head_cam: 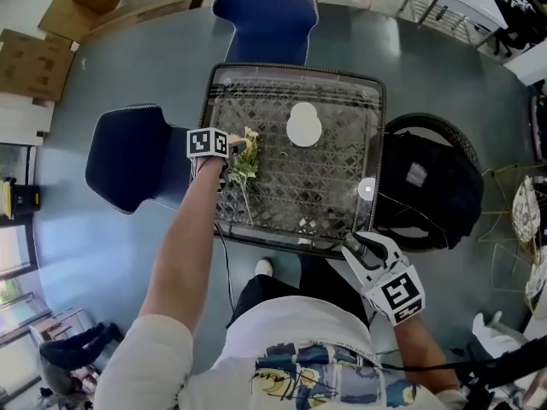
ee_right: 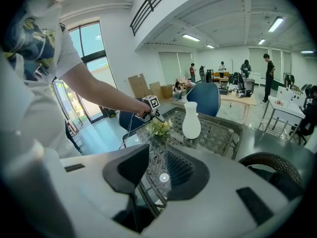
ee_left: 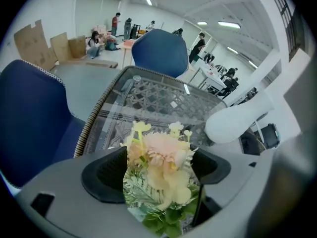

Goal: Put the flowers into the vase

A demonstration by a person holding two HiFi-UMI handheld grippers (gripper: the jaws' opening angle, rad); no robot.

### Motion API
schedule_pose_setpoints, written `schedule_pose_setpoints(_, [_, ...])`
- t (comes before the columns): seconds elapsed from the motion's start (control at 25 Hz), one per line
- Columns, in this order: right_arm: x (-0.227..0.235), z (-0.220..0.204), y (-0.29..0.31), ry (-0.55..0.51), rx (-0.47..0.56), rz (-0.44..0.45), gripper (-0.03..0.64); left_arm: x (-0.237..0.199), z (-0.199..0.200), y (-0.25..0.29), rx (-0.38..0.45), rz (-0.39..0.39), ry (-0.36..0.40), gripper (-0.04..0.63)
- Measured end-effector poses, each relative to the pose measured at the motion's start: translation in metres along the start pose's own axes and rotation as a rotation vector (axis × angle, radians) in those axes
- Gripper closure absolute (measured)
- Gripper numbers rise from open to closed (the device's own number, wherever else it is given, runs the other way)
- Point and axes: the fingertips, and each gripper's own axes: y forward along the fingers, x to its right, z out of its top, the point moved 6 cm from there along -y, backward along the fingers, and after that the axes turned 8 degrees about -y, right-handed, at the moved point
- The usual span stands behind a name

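A bunch of pale pink and yellow flowers (head_cam: 244, 162) with green leaves lies on the glass-topped wicker table (head_cam: 295, 69) near its left edge, stem toward me. My left gripper (head_cam: 236, 154) points steeply down over the blooms. In the left gripper view the flowers (ee_left: 157, 152) sit between the wide-apart jaws of the left gripper (ee_left: 159, 170), and the pads do not press on them. The white vase (head_cam: 303, 125) stands upright mid-table, to the right of the flowers. My right gripper (head_cam: 357, 244) hovers open at the table's near right corner with nothing in it; its view shows the vase (ee_right: 191, 120) and flowers (ee_right: 159, 128).
Blue chairs stand at the table's far side (head_cam: 265, 11) and left side (head_cam: 128, 156). A black bag (head_cam: 427, 186) rests on a round wicker seat to the right. Cardboard boxes (head_cam: 34, 58) lie at far left. A small white disc (head_cam: 366, 188) lies on the glass.
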Motion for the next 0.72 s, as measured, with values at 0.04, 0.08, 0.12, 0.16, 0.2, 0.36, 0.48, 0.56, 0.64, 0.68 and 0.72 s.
schedule_pose_setpoints(0.04, [0.007,-0.002,-0.001,0.008,-0.006,-0.013,0.518,-0.001,0.001,0.008,-0.023,0.014,-0.001,0.210])
schedule_pose_setpoints(0.08, [0.013,-0.004,-0.001,0.013,-0.010,-0.023,0.518,-0.002,0.001,0.014,-0.039,0.023,-0.005,0.210])
schedule_pose_setpoints(0.12, [0.018,-0.006,-0.001,0.016,-0.014,-0.029,0.518,-0.003,0.001,0.018,-0.045,0.029,-0.010,0.212])
schedule_pose_setpoints(0.16, [0.020,-0.007,0.000,0.018,-0.017,-0.030,0.518,-0.004,0.001,0.019,-0.040,0.030,-0.016,0.226])
schedule_pose_setpoints(0.2, [0.021,-0.006,0.001,0.019,-0.017,-0.029,0.518,-0.004,0.001,0.017,-0.027,0.024,-0.022,0.294])
schedule_pose_setpoints(0.36, [0.017,0.001,0.006,0.011,-0.001,-0.018,0.518,0.000,0.001,-0.010,0.051,-0.033,-0.027,0.426])
schedule_pose_setpoints(0.48, [0.013,0.011,0.011,-0.001,0.027,-0.008,0.518,0.008,0.000,-0.041,0.131,-0.072,0.000,0.442])
schedule_pose_setpoints(0.56, [0.010,0.019,0.013,-0.016,0.048,0.002,0.518,0.016,0.002,-0.066,0.186,-0.081,0.057,0.443])
schedule_pose_setpoints(0.64, [0.007,0.027,0.016,-0.033,0.069,0.007,0.518,0.025,0.008,-0.095,0.252,-0.086,0.115,0.445])
schedule_pose_setpoints(0.68, [0.006,0.031,0.017,-0.041,0.078,0.009,0.518,0.031,0.011,-0.110,0.288,-0.094,0.135,0.445])
schedule_pose_setpoints(0.72, [0.004,0.035,0.017,-0.048,0.085,0.010,0.518,0.037,0.013,-0.125,0.325,-0.106,0.151,0.445])
